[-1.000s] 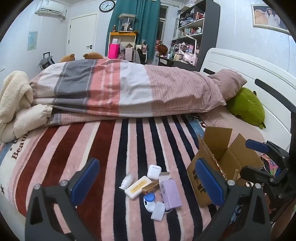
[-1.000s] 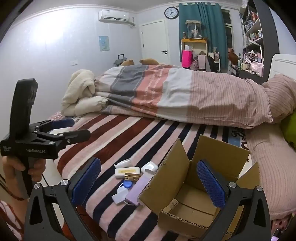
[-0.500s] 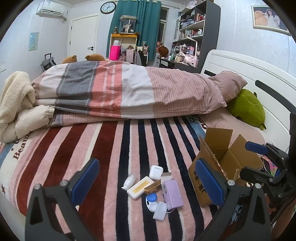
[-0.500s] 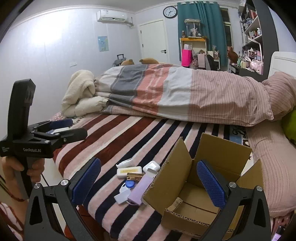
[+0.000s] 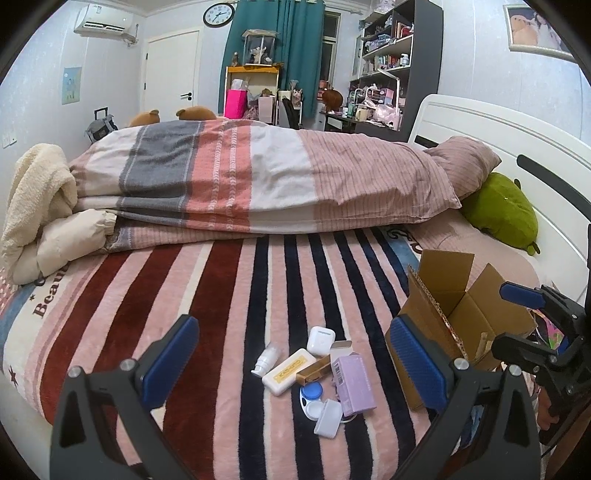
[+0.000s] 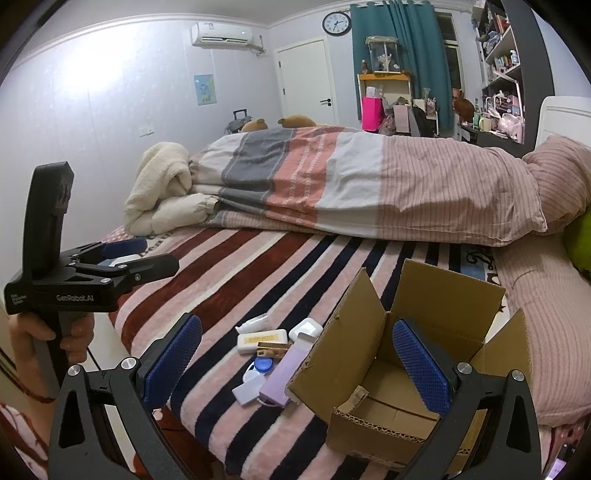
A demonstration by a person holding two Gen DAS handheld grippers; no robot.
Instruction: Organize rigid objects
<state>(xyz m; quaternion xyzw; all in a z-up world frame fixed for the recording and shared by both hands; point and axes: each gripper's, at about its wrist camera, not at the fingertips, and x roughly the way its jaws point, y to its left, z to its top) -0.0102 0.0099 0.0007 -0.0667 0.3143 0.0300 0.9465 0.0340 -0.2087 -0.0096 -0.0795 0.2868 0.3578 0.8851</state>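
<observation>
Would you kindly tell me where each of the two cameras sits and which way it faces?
Left wrist: on the left gripper, above the bed's near edge, facing the small items pile on the striped blanket; the right gripper shows at right.
Right wrist: on the right gripper, over the open cardboard box, facing across the bed; the left gripper and a hand show at left.
Shared: box, pile, blanket, folded duvet, wall clock.

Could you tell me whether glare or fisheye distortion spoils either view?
Left wrist view: sharp and evenly lit, though the headboard bows at the rim. Right wrist view: a bright glare patch washes out the wall; the cardboard box stays clear.
</observation>
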